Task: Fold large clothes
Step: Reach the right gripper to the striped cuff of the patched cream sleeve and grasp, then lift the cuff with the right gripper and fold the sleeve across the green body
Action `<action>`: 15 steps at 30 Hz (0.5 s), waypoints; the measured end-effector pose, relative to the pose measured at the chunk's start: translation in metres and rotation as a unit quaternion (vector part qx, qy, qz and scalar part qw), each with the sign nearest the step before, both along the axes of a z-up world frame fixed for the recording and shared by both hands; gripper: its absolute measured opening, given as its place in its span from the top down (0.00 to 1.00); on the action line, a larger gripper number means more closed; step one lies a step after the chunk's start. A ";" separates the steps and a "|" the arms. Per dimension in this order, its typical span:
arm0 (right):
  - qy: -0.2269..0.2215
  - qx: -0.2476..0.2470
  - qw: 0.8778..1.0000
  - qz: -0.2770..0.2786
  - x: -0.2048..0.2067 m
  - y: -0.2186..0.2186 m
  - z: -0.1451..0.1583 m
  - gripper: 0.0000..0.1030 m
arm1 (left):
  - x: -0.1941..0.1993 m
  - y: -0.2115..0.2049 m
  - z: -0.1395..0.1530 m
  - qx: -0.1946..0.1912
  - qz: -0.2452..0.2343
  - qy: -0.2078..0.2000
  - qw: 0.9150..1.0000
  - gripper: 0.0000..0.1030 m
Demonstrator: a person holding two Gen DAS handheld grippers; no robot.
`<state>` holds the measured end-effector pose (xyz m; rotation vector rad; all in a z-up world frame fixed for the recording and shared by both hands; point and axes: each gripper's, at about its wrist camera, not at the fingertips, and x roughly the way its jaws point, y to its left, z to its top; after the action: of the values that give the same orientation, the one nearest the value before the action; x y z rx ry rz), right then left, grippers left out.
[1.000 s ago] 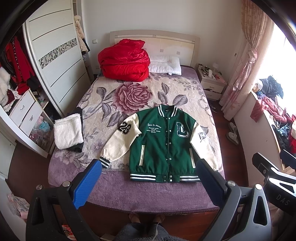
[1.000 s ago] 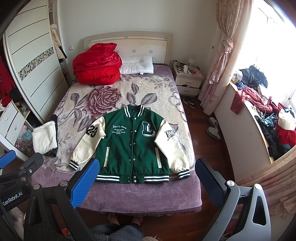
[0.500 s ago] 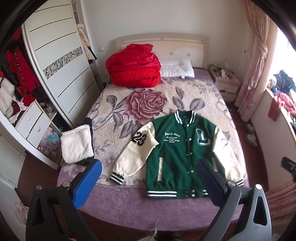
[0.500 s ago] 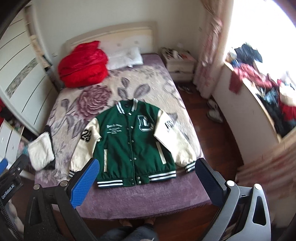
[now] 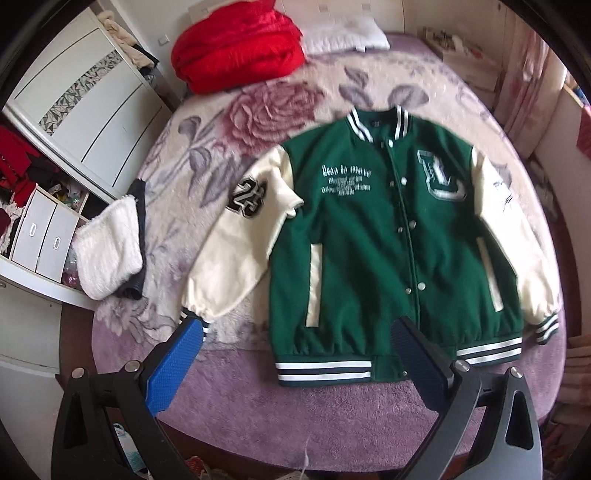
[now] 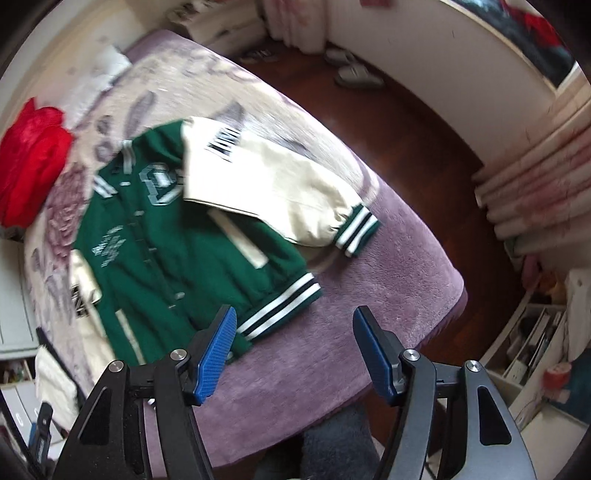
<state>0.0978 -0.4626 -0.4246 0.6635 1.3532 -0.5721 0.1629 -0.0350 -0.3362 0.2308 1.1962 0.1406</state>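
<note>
Left wrist view looks down on a green varsity jacket [image 5: 369, 251] lying front-up and buttoned on the bed [image 5: 332, 413], collar away from the gripper and striped hem toward it. The left gripper [image 5: 295, 354] is spread wide with nothing between its blue pads; it hangs above the near edge of the bed, its left finger [image 5: 173, 365] just ahead of the cream sleeve cuff [image 5: 194, 319] that lies on that side, its right finger [image 5: 421, 365] over the hem near the snap line. I cannot tell whether either finger touches the cloth. Beyond the jacket, past its collar, sit a red quilt [image 5: 240, 48] and a white pillow [image 5: 343, 33]. Off to the left of the gripper a white fluffy folded garment [image 5: 110, 251] rests on a black one at the bed's side edge, with a white wardrobe [image 5: 85, 96] further left.

Right wrist view is blurred. The right gripper [image 6: 293, 354] is also open wide and holds nothing, poised above the purple bedspread near the jacket's [image 6: 166, 251] hem corner; its left finger [image 6: 216, 358] overlaps the striped hem [image 6: 280, 306] in the picture, its right finger [image 6: 373, 354] is over bare bedspread. The other cream sleeve [image 6: 280, 184] lies ahead, slanting to the right, its striped cuff just beside the bed's edge. Dark wood floor [image 6: 406, 122] and slippers [image 6: 354, 74] lie beyond.
</note>
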 end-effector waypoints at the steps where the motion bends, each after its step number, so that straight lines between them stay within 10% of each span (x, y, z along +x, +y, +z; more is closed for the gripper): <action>1: 0.004 0.009 1.000 -0.012 0.002 -0.021 -0.030 0.27 | 0.005 -0.007 -0.019 0.006 0.003 0.009 1.000 0.00; 8: 0.034 0.110 0.984 -0.139 -0.008 -0.128 -0.224 0.24 | 0.033 -0.031 -0.140 0.027 0.051 0.110 0.992 0.00; 15: -0.011 0.191 0.959 -0.209 -0.005 -0.148 -0.303 0.14 | 0.070 -0.069 -0.184 0.042 0.036 0.113 0.992 0.00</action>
<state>0.0924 -0.6107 -0.7272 1.2878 1.3195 -0.6384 0.2333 -0.1037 -0.5202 0.2828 1.4257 0.2341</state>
